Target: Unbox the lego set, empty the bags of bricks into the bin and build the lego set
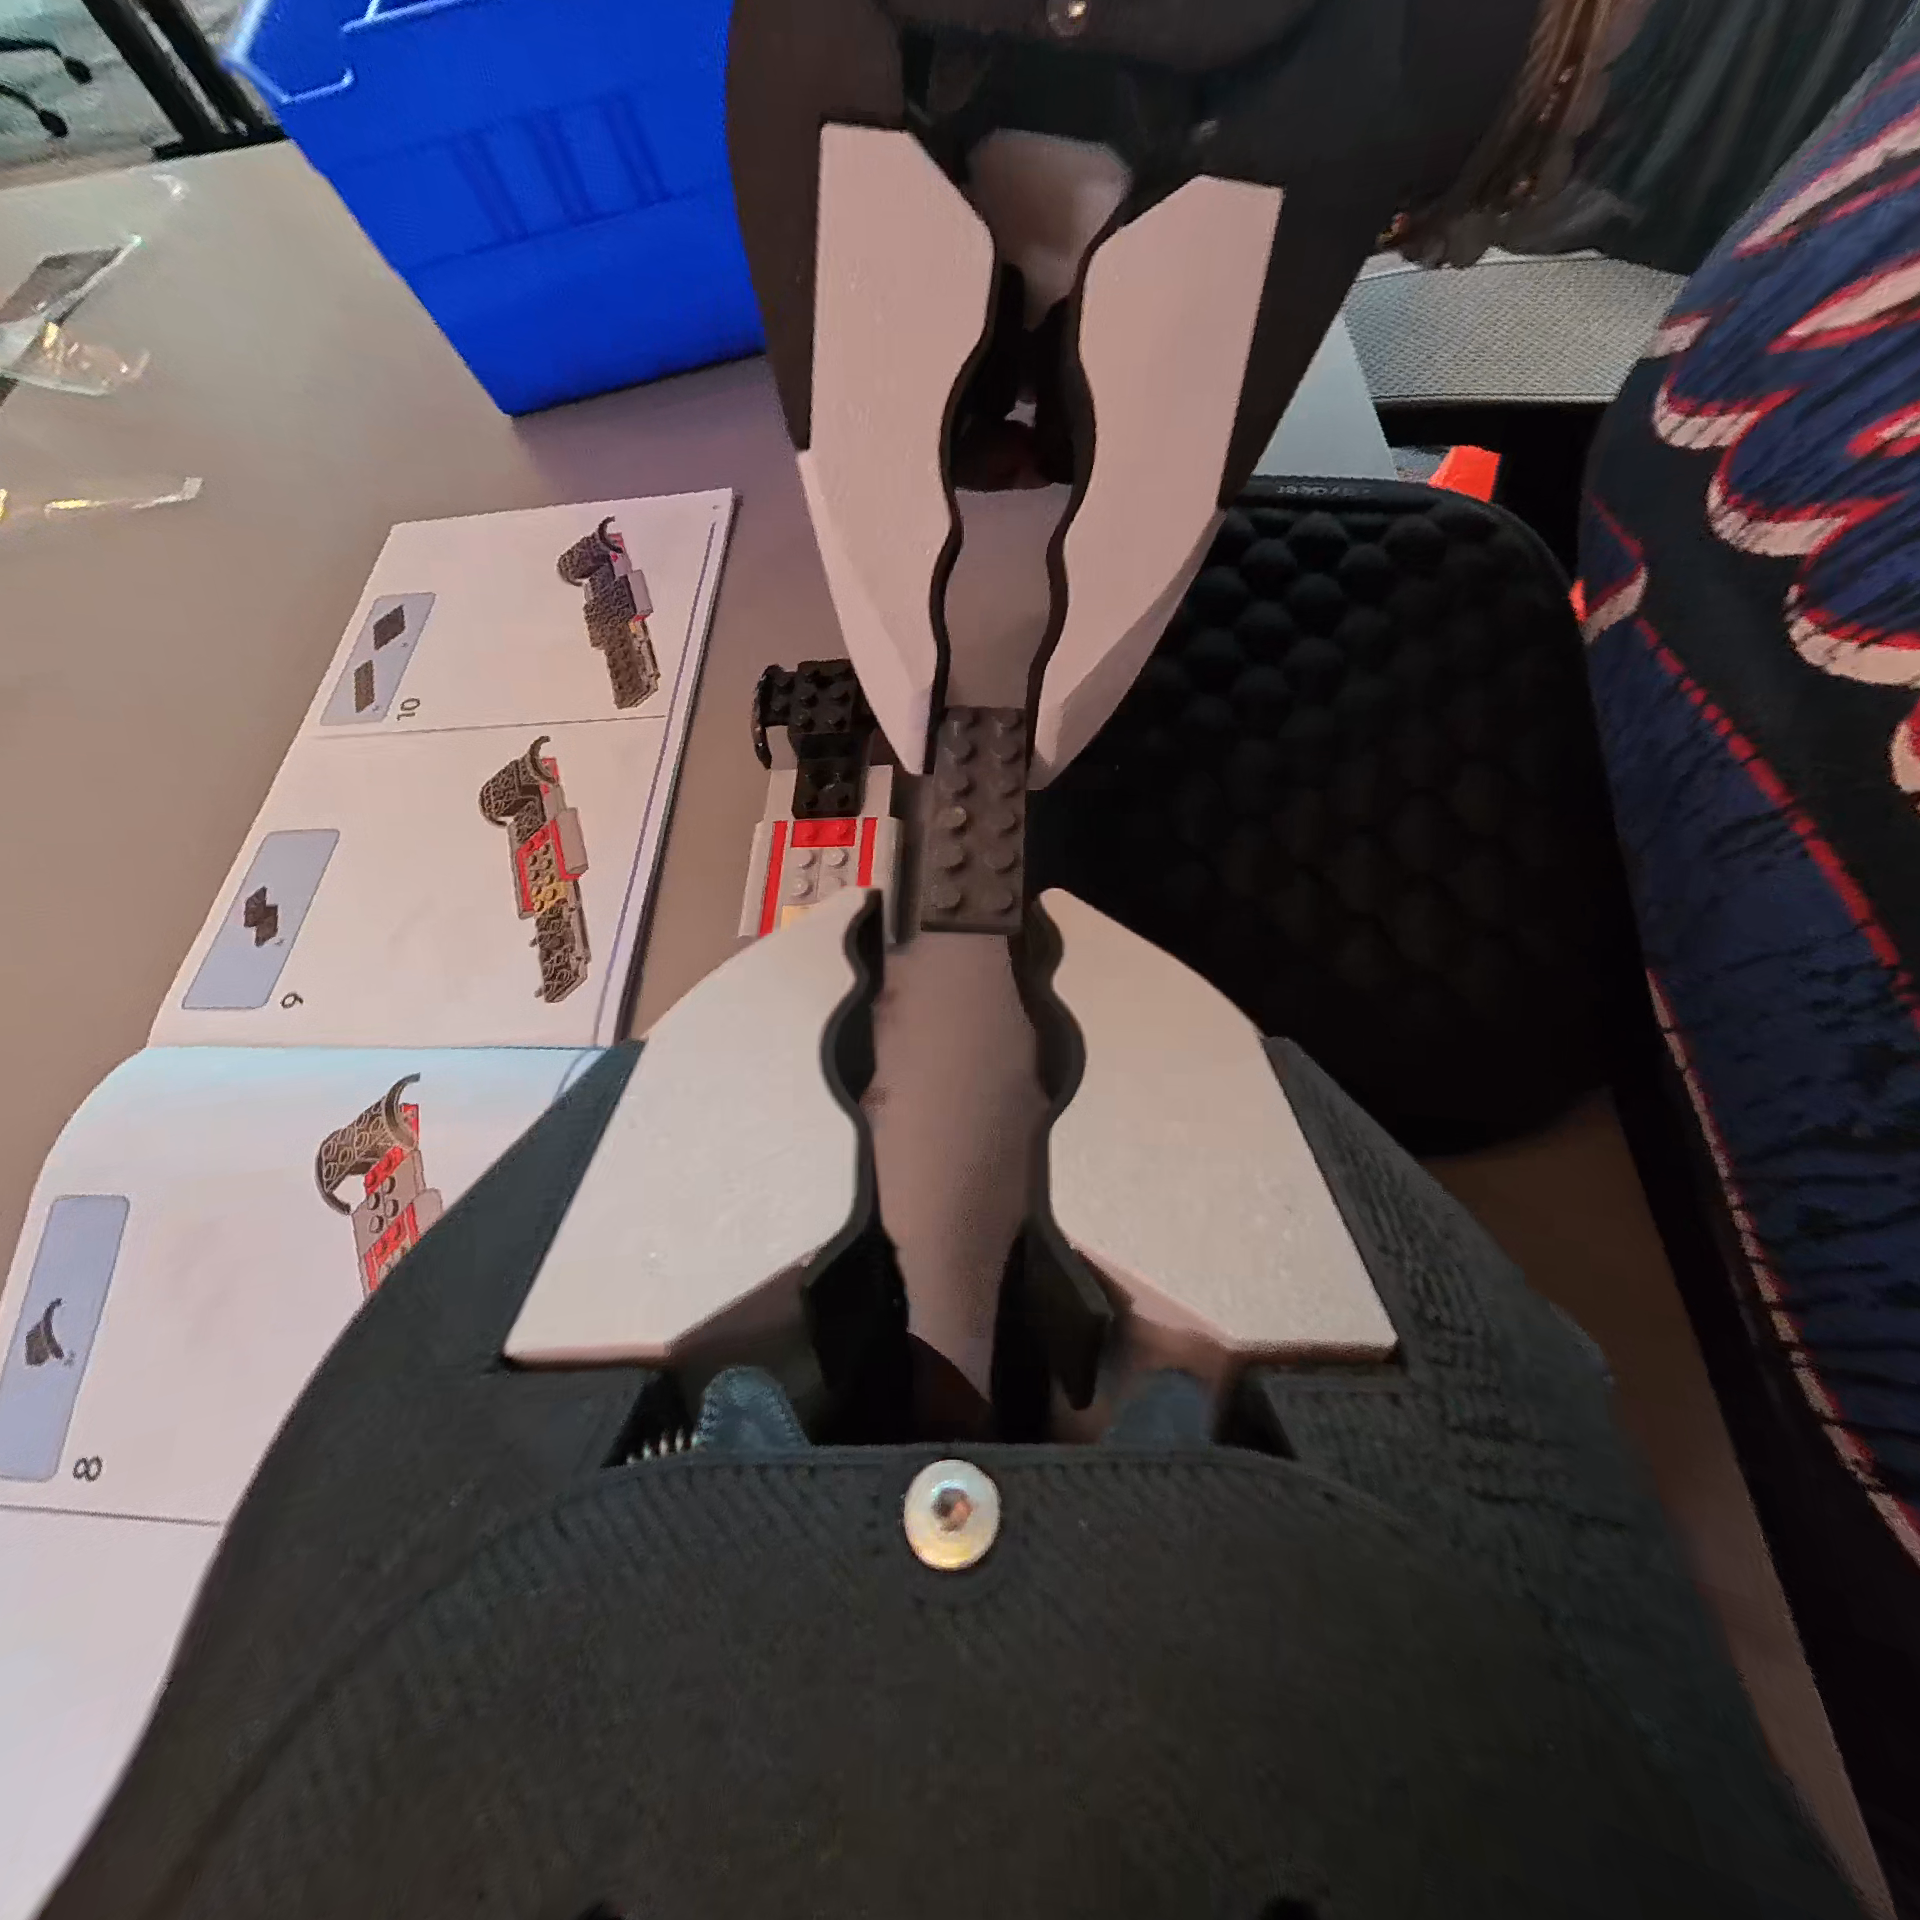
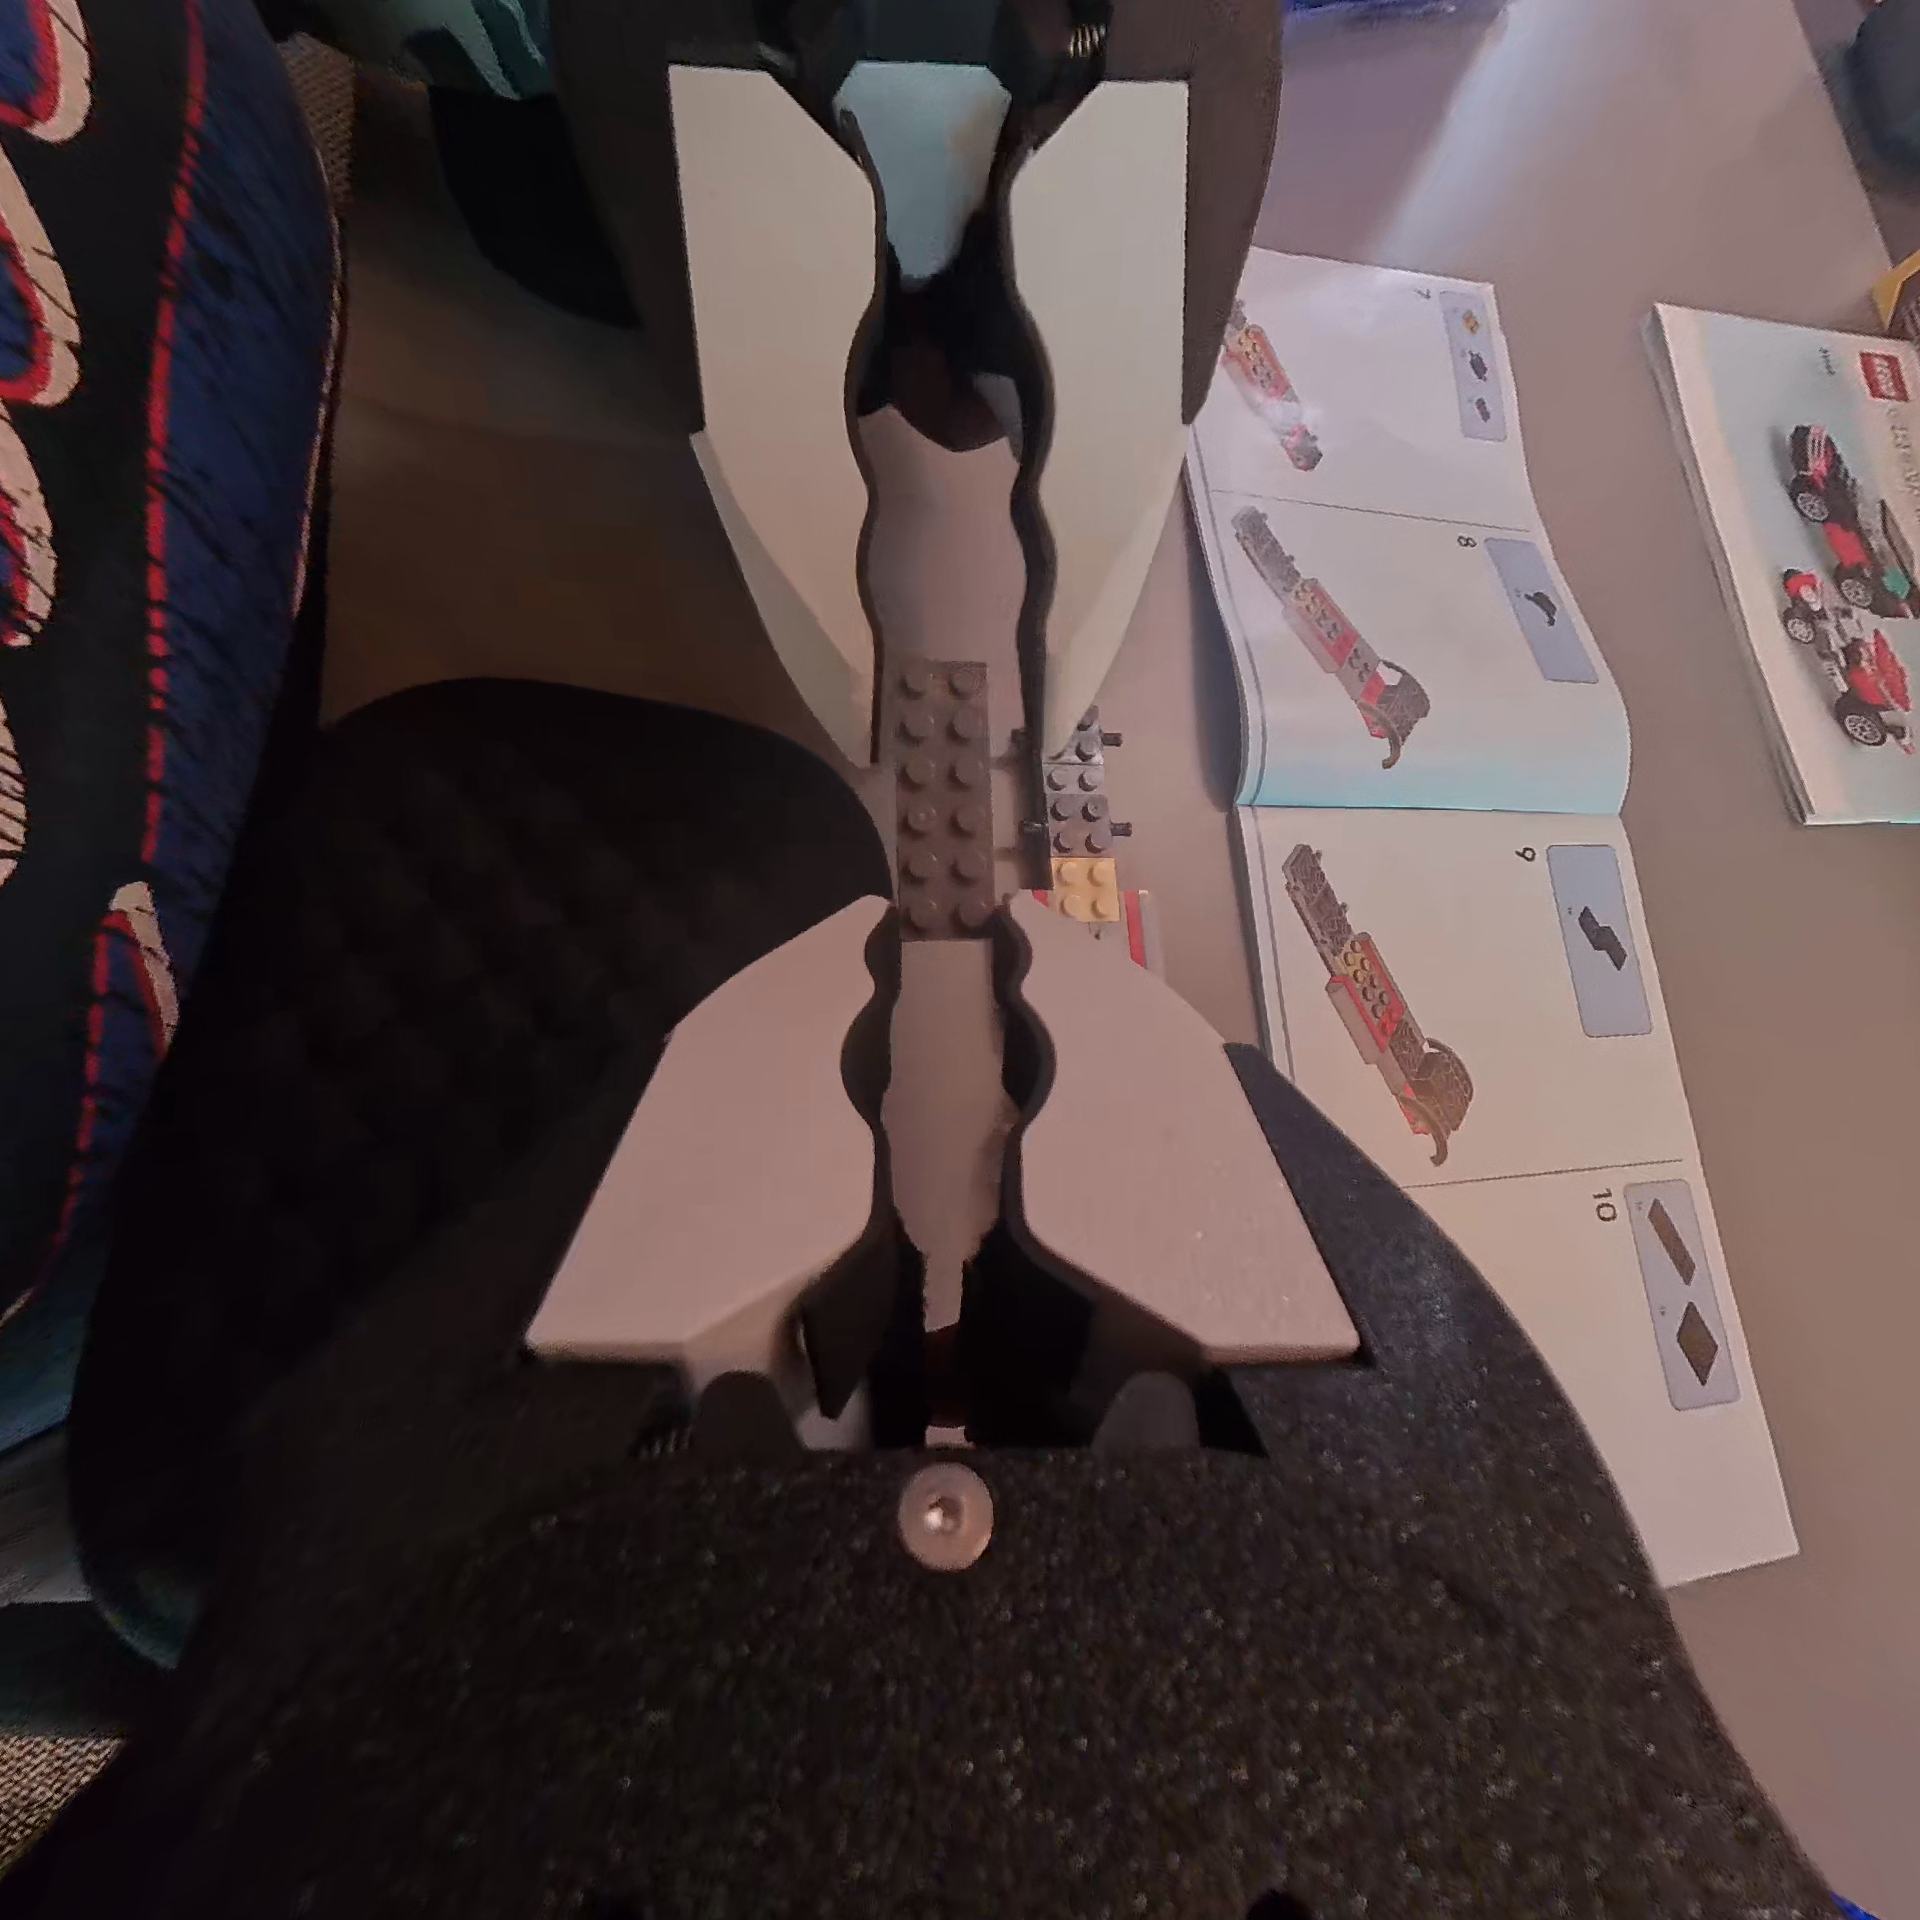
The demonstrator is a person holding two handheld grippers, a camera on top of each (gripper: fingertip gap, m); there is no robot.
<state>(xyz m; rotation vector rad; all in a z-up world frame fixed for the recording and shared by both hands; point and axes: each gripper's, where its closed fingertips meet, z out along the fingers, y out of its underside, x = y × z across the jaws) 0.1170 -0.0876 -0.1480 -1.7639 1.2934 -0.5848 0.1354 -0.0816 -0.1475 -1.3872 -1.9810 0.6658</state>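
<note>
A dark grey two-by-six plate [image 1: 977,821] is held between both grippers, end to end. My left gripper [image 1: 961,925] is shut on its near end. My right gripper [image 1: 982,753] comes from the opposite side and is shut on its far end. In the right wrist view the plate [image 2: 940,800] sits between my right gripper [image 2: 945,935] and the left gripper [image 2: 956,732]. The partly built car [image 1: 821,821], black, grey and red, lies on the table right beside the plate. It also shows in the right wrist view [image 2: 1081,821].
An open instruction booklet [image 1: 468,779] lies on the grey table beside the build, with a second booklet [image 2: 1787,561] farther out. A blue bin [image 1: 520,208] stands behind. Clear empty bags [image 1: 62,312] lie far left. A black mesh chair seat [image 1: 1351,779] and a person's patterned clothing [image 1: 1766,727] border the table edge. The tips of both grippers are at nearly the same place.
</note>
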